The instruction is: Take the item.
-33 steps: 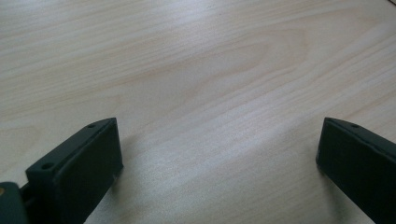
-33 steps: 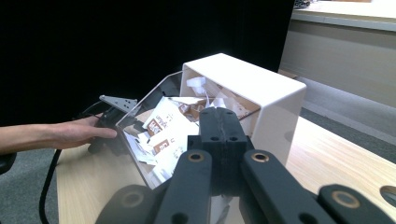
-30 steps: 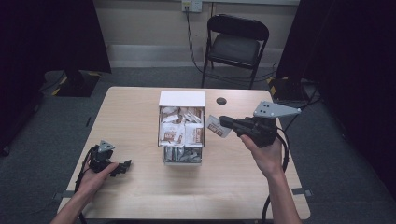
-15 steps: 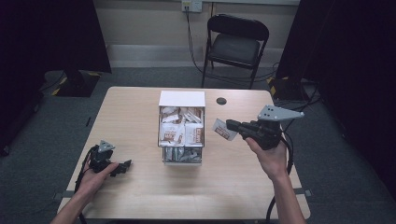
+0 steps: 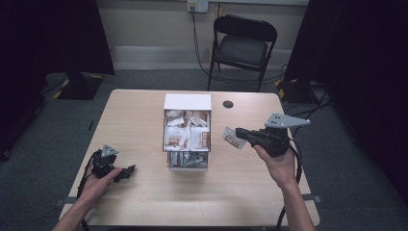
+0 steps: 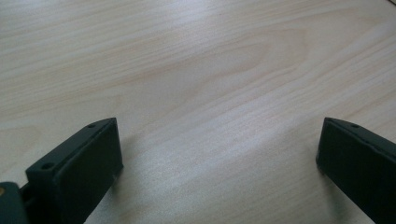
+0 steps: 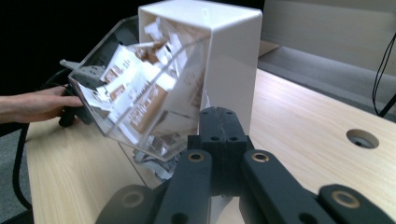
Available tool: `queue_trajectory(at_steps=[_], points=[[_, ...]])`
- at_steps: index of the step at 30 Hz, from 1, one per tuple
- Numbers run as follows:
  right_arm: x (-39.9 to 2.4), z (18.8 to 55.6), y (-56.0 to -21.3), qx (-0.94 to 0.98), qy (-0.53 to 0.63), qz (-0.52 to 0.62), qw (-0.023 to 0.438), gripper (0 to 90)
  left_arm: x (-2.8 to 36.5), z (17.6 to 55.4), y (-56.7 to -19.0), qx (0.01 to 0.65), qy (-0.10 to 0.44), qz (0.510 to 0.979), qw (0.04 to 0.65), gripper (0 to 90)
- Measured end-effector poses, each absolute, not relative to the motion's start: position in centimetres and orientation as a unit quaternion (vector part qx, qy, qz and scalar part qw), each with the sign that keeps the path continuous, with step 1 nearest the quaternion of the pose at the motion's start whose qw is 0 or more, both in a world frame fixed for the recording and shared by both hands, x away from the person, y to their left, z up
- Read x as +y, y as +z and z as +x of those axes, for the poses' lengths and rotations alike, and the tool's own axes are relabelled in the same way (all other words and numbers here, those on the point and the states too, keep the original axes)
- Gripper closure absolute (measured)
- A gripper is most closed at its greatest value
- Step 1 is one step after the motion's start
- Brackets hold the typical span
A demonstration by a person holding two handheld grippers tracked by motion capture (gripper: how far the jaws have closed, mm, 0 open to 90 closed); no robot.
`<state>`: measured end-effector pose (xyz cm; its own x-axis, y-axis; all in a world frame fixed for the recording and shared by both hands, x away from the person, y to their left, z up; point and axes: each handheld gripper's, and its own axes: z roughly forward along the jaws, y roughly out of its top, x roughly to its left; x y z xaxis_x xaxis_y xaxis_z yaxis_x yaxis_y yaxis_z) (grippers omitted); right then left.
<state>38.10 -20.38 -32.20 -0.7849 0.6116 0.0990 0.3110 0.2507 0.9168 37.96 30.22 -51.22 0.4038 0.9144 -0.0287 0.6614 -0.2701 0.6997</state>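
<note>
Black jaws of the right gripper are pressed together on a small white sachet with brown print, held in the air just to the right of the dispenser and above the table; in the right gripper view those jaws meet tightly at the centre, and the sachet itself is hidden behind them. The person's right hand grips the tool from below, with the grey three-cornered plate on top and a dark cable trailing toward the table's near edge. At the table's centre stands a white box dispenser with a clear plastic front bin, packed with similar white and brown sachets, some lying in its lower tray. Over at the near left, the left gripper rests low on the pale wooden table in the person's left hand, its jaws spread wide with bare wood between them. Beyond the table stands a black folding chair against the wall.
</note>
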Motion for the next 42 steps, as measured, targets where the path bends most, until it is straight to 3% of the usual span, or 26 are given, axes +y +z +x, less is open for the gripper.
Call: queue_trajectory(at_steps=[42], points=[[-18.4, 42.3, -40.8, 0.812, 0.461, 0.346, 0.091, 90.0, 30.2, 38.0, -51.2, 0.509, 0.195, 0.773, 0.325, 0.0]])
